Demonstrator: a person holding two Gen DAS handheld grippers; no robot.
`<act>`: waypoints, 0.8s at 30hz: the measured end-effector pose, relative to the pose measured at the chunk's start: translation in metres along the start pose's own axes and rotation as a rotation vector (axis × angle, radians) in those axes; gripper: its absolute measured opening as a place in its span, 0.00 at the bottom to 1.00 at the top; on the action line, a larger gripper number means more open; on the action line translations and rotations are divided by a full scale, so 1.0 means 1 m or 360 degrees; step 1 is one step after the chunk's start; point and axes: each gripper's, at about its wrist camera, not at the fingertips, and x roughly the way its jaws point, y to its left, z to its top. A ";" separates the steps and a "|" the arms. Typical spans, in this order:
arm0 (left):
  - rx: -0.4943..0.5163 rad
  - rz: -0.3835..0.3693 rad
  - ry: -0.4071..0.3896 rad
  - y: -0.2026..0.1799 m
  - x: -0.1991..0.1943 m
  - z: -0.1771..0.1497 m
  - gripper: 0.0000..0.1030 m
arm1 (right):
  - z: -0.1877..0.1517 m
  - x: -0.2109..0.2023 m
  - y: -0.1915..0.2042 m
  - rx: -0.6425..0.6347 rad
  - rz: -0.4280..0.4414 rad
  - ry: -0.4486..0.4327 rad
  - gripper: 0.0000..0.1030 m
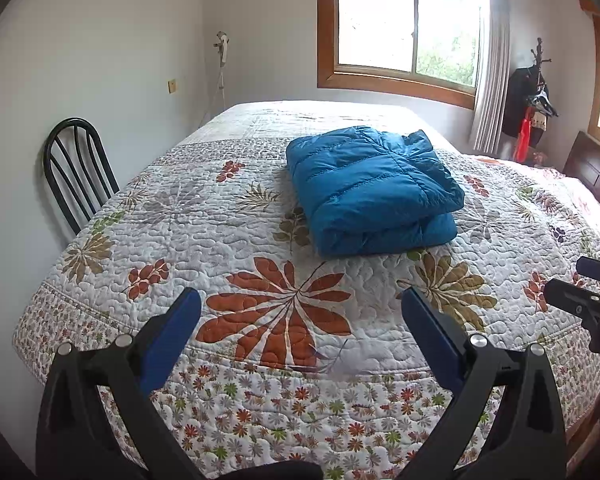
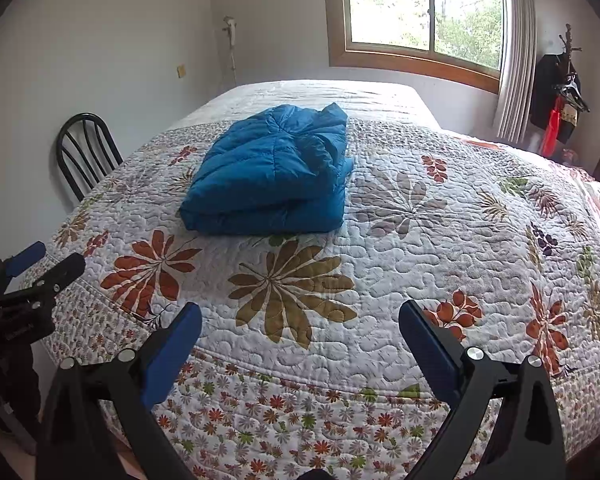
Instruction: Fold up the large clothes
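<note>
Your left gripper (image 1: pixel 300 300) had its blue-padded fingers (image 1: pixel 172 336) spread wide, holding nothing; same for your right gripper (image 2: pixel 300 312), fingers (image 2: pixel 428 344) apart and empty. Both hung over the near edge of the bed (image 1: pixel 260 412), clear of the fabric. Bed cover was a stitched white quilt (image 2: pixel 440 264) with rust and olive leaf prints and a small-flower border. The jacket (image 1: pixel 370 190), blue puffy quilted nylon, lay folded into a thick rectangular bundle mid-bed, well apart from both grippers. Behind: black metal chair (image 1: pixel 76 168) at the wall, wood-framed window (image 1: pixel 404 28), coat rack (image 2: pixel 560 92). No readable labels.
</note>
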 end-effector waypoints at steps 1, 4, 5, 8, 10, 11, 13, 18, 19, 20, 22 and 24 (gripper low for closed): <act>0.0001 0.0000 -0.0002 0.000 -0.001 -0.001 0.97 | 0.000 -0.001 0.001 0.0000 0.0001 -0.0002 0.96; 0.0002 0.0004 -0.0006 0.000 -0.004 -0.002 0.97 | -0.002 -0.003 0.002 -0.0001 0.0002 -0.0004 0.96; -0.0001 0.0005 -0.0007 0.001 -0.005 -0.003 0.97 | -0.002 -0.003 0.002 -0.0001 0.0001 -0.0005 0.96; -0.0007 0.0009 -0.0010 0.002 -0.008 -0.004 0.97 | -0.003 -0.005 0.003 -0.0005 -0.0002 -0.0011 0.96; -0.0009 0.0010 -0.0011 0.003 -0.009 -0.004 0.97 | -0.003 -0.006 0.004 -0.0010 -0.0007 -0.0013 0.96; -0.0009 0.0009 -0.0011 0.003 -0.009 -0.004 0.97 | -0.003 -0.006 0.005 -0.0014 -0.0010 -0.0012 0.96; -0.0008 0.0009 -0.0011 0.003 -0.009 -0.004 0.97 | -0.003 -0.006 0.006 -0.0020 -0.0012 -0.0011 0.96; -0.0010 0.0009 -0.0010 0.004 -0.009 -0.004 0.97 | -0.002 -0.005 0.009 -0.0033 -0.0015 -0.0007 0.96; -0.0010 0.0009 -0.0010 0.004 -0.009 -0.004 0.97 | -0.001 -0.005 0.010 -0.0035 -0.0014 -0.0008 0.96; -0.0010 0.0009 -0.0011 0.004 -0.009 -0.004 0.97 | -0.001 -0.006 0.010 -0.0037 -0.0014 -0.0009 0.96; -0.0013 0.0009 -0.0011 0.006 -0.009 -0.005 0.97 | 0.000 -0.006 0.011 -0.0043 -0.0013 -0.0010 0.96; -0.0013 0.0008 -0.0009 0.007 -0.008 -0.004 0.97 | 0.001 -0.006 0.011 -0.0047 -0.0013 -0.0010 0.96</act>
